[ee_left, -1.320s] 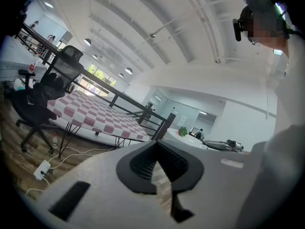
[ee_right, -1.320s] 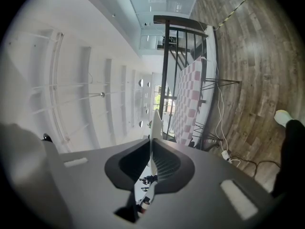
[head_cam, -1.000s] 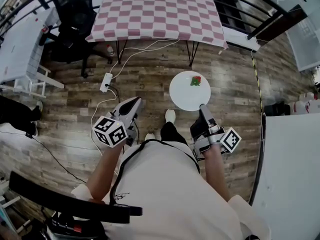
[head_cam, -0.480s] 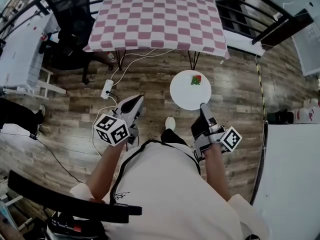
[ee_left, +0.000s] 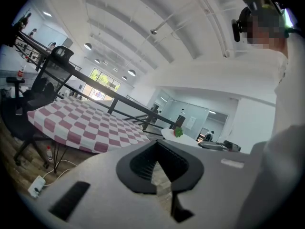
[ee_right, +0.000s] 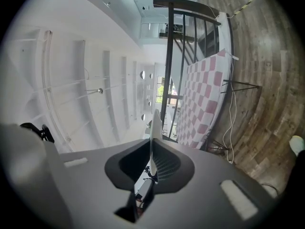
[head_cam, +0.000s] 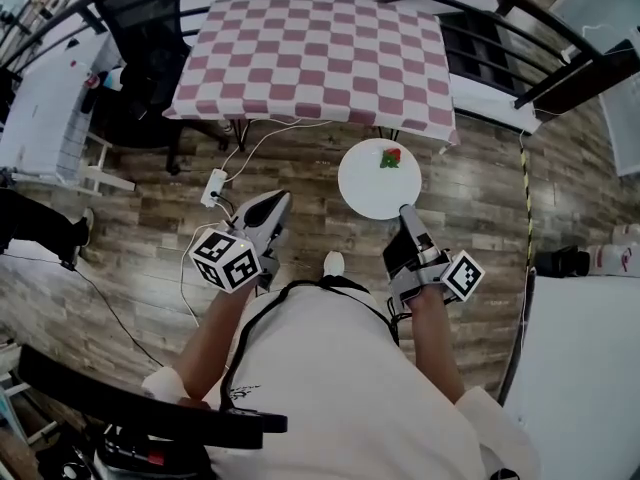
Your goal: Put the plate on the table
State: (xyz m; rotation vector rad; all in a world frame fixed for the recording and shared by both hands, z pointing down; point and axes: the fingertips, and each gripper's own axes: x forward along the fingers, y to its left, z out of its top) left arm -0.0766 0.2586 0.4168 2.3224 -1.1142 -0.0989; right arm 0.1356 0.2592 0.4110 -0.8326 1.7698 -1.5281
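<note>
while i carry it level, my right gripper (head_cam: 404, 211) pinches the near rim of the white plate (head_cam: 372, 183), which bears a red-and-green item (head_cam: 390, 158) at its far edge. the plate hangs over the wooden floor (head_cam: 150, 218), just short of the checkered table's (head_cam: 310, 58) near edge. left gripper (head_cam: 272, 203): jaws together, empty.

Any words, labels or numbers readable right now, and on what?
None can be read.
Marker cube on left gripper, marker cube on right gripper: square patterns, no letters.
White plate: no print.
Sheet on far wall: too small to read.
</note>
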